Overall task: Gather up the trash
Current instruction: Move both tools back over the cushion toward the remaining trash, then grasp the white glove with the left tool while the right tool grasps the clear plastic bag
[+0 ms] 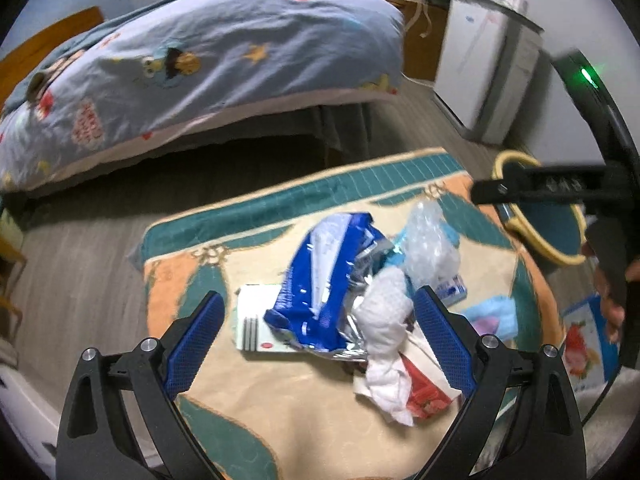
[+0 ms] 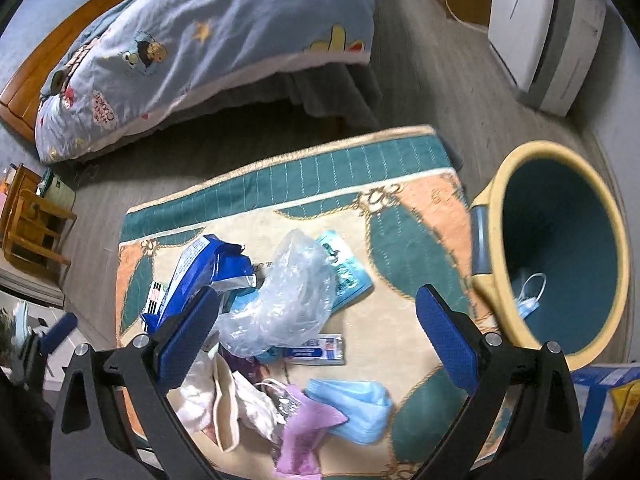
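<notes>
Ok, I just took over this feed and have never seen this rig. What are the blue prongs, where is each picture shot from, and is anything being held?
There is no robot arm. A person carries a pair of tongs in each hand, and a fisheye camera on each looks forward along its blue fingers. The left tongs and the right tongs both stand open and hold nothing.

Both views look down on a patterned rug beside a bed. Trash lies piled on the rug: a blue foil wrapper, a clear plastic bag, crumpled white tissue, a blue face mask and a pink one.

At the rug's right edge stands a yellow-rimmed bin with one mask already inside.
</notes>
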A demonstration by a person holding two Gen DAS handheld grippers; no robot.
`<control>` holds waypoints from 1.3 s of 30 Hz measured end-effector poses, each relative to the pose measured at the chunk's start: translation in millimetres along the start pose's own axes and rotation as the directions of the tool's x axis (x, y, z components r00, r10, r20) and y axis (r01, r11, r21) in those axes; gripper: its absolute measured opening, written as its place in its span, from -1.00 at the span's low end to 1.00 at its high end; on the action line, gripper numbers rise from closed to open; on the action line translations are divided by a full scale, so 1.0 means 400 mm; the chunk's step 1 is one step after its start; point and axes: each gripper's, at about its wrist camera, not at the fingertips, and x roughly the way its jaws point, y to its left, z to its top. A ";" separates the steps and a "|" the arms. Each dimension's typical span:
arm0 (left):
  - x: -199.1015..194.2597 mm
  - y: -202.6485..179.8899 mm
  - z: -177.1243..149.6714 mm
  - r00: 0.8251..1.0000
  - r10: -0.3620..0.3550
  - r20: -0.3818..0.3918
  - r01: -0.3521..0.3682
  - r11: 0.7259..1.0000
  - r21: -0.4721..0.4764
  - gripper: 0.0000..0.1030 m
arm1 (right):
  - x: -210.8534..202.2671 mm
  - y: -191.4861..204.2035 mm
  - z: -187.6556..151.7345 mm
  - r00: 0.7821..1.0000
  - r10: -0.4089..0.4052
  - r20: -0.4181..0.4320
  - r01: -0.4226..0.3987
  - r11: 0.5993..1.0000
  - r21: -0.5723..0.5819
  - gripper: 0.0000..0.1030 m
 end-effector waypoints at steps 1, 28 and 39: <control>0.010 -0.008 -0.002 1.000 -0.009 -0.011 0.009 1.000 0.011 0.84 | 0.008 0.002 0.002 1.000 -0.001 -0.007 0.001 1.000 0.005 0.89; 0.075 -0.085 0.007 0.981 -0.146 -0.128 0.161 0.980 0.120 -0.52 | 0.103 0.041 0.006 0.983 0.124 -0.131 -0.116 0.991 0.072 -0.66; 0.025 -0.063 0.061 0.990 -0.141 -0.030 0.143 0.986 0.081 -0.52 | -0.066 -0.060 0.069 0.990 0.120 0.069 -0.127 0.987 0.097 -0.67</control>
